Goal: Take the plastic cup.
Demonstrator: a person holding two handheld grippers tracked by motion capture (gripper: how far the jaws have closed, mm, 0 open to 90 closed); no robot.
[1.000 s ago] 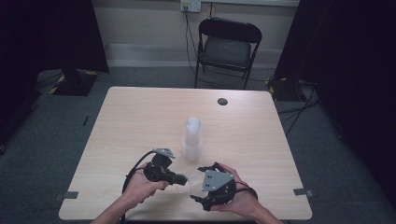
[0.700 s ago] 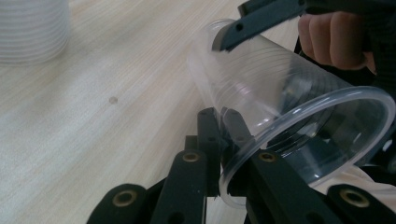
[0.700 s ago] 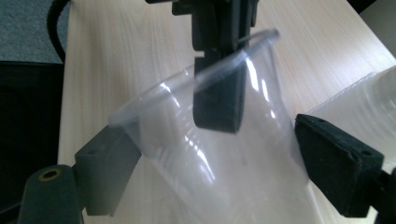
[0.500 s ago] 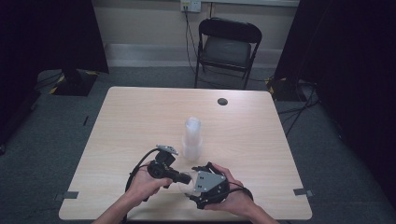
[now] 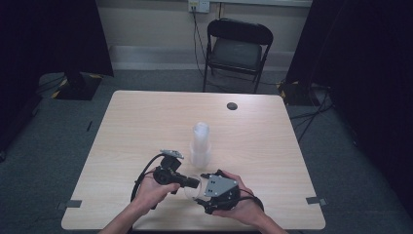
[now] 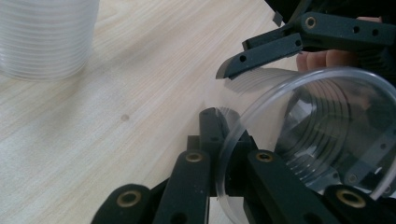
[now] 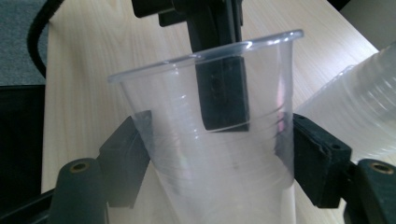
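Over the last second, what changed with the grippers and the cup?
The right gripper has been closing around the clear plastic cup, its pads at the walls. The left gripper stayed clamped on the cup's rim. The cup stack and table are unchanged.

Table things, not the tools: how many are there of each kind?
Tall stack of clear ribbed plastic cups: 1
Single clear plastic cup: 1
Small dark round disc: 1
Total: 3

Looks like a lab/recording studio: black curtains point(image 5: 53, 34) both sides of frame, bare wood table point(image 5: 146, 122) centre, folding chair point(image 5: 237, 51) & wall outlet point(image 5: 198, 6) at top.
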